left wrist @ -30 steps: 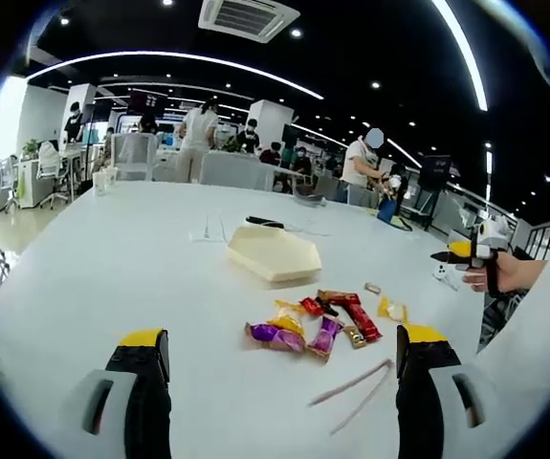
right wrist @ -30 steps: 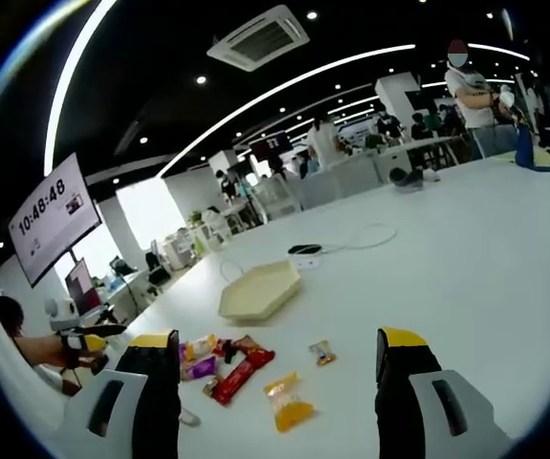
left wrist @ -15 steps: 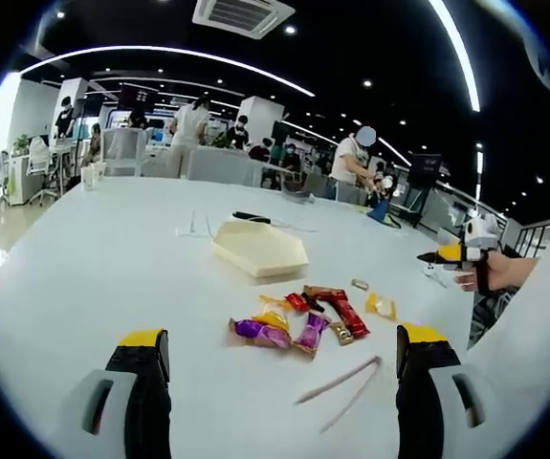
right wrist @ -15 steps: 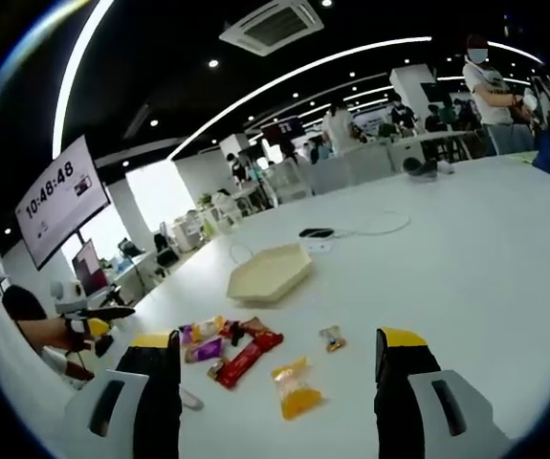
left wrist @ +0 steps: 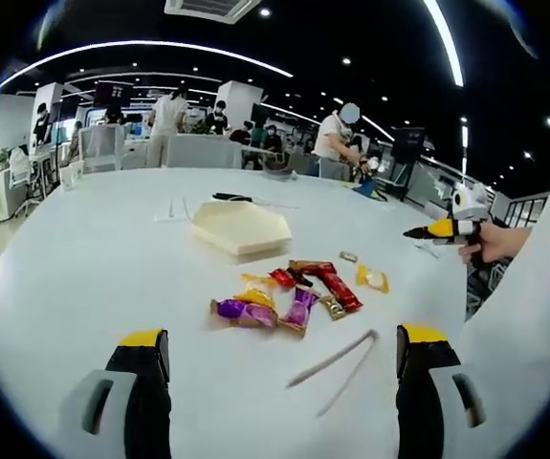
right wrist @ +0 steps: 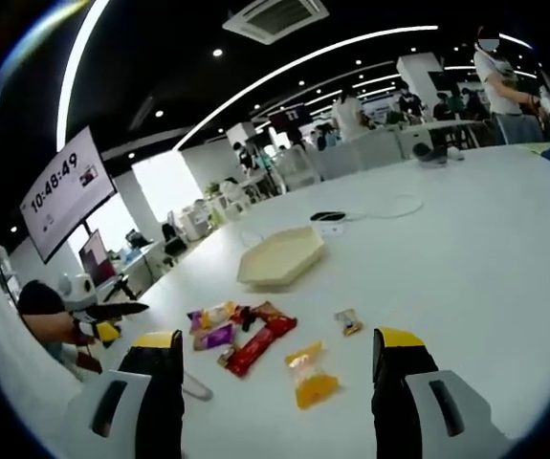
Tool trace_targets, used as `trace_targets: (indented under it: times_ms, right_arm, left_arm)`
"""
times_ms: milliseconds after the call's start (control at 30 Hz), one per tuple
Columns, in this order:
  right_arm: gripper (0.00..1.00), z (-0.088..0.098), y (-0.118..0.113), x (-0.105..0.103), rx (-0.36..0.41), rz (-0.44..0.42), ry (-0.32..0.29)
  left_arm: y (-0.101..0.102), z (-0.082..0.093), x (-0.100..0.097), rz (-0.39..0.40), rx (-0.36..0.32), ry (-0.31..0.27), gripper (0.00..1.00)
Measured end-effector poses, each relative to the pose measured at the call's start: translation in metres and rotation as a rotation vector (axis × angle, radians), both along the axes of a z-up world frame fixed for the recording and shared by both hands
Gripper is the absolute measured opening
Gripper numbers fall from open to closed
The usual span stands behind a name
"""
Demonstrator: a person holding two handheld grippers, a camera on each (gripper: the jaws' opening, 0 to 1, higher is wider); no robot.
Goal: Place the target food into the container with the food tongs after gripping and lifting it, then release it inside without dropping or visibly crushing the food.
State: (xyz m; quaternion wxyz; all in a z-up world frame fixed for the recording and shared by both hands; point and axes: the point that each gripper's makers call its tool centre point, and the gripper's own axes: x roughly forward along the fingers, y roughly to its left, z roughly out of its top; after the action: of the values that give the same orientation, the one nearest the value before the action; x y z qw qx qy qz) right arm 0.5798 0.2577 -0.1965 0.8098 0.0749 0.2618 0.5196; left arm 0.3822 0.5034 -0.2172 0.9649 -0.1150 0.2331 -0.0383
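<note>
My left tongs (left wrist: 282,337) hang wide open over the white tabletop (left wrist: 93,258), holding nothing. The food tongs (left wrist: 337,368) lie flat between the jaws, nearer the right jaw. Their long axis runs on a slant, with the two arms joined at the far end and splaying towards me. Just beyond them is the cluster of snack packets (left wrist: 284,296), whose red packet (left wrist: 327,282) lies lengthwise on the opposite slant. The hexagonal container (left wrist: 241,228) sits farther back, apart from the cluster.

My right tongs (right wrist: 277,338) are just as wide open and empty. From this side the red packet (right wrist: 260,346) lies ahead between the jaws, its long axis pointing up and right towards the container (right wrist: 279,258). An orange packet (right wrist: 313,382) lies nearest, beside the red one.
</note>
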Motion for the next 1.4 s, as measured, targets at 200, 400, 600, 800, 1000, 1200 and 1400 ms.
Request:
trace_targets:
  times_ms: [200, 400, 600, 800, 1000, 1200, 1400]
  right_arm:
    - [0.82, -0.003, 0.003, -0.006, -0.006, 0.018, 0.008]
    - [0.82, -0.008, 0.006, -0.012, -0.013, 0.041, 0.016]
    - [0.82, -0.01, 0.008, -0.014, -0.015, 0.047, 0.023]
    - [0.82, -0.012, 0.012, -0.016, -0.017, 0.052, 0.029]
    - [0.82, -0.013, 0.016, -0.019, -0.016, 0.057, 0.03]
    - [0.82, -0.015, 0.018, -0.021, -0.017, 0.06, 0.031]
    - [0.82, -0.015, 0.019, -0.024, -0.017, 0.065, 0.034]
  left_arm:
    - [-0.006, -0.006, -0.002, -0.015, -0.006, 0.013, 0.99]
    - [-0.014, -0.009, 0.001, -0.028, -0.019, 0.012, 0.99]
    - [-0.018, -0.009, 0.003, -0.033, -0.021, 0.012, 0.99]
    - [-0.02, -0.012, 0.002, -0.037, -0.021, 0.017, 0.99]
    - [-0.022, -0.016, 0.003, -0.047, -0.026, 0.02, 0.99]
    - [-0.025, -0.017, 0.004, -0.063, -0.026, 0.024, 0.99]
    - [-0.026, -0.02, 0.003, -0.069, -0.025, 0.032, 0.99]
